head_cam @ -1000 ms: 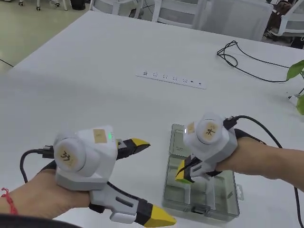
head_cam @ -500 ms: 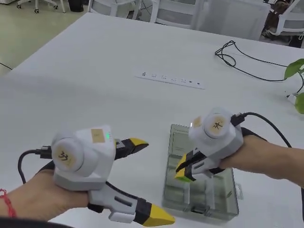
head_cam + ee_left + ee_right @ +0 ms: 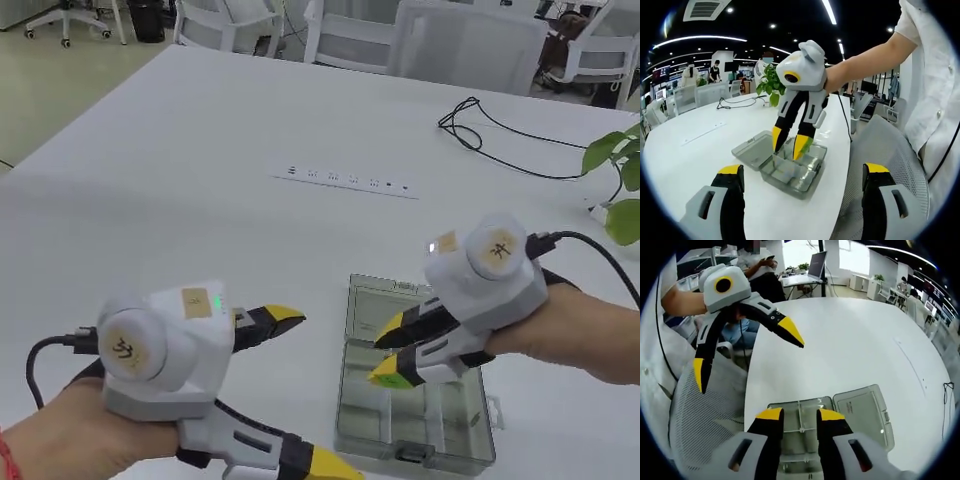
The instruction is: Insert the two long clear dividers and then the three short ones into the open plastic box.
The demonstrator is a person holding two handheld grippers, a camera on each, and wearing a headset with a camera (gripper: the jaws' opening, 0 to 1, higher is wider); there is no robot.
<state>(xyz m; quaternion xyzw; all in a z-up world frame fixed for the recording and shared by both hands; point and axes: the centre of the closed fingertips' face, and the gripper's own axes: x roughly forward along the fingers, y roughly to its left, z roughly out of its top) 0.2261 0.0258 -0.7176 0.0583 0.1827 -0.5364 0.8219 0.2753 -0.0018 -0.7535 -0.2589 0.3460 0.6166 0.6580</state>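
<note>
Status: plastic box (image 3: 345,405) lies open on the surface (image 3: 200,200), directly under the right gripper (image 3: 387,357), with its lid flat just beyond the fingertips. The right fingers are a narrow gap apart, with nothing visible between them. Clear dividers (image 3: 800,416) stand in the box below, one running along the finger gap; count unclear. Left gripper (image 3: 315,395) has its fingers spread wide and empty, box off ahead of their tips. Right is nearer, so I'd judge the next move is a straight drop.

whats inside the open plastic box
Clear dividers stand inside the plastic box, splitting it into compartments. The right gripper hangs above and covers part of the inside, so what lies there cannot be seen.
</note>
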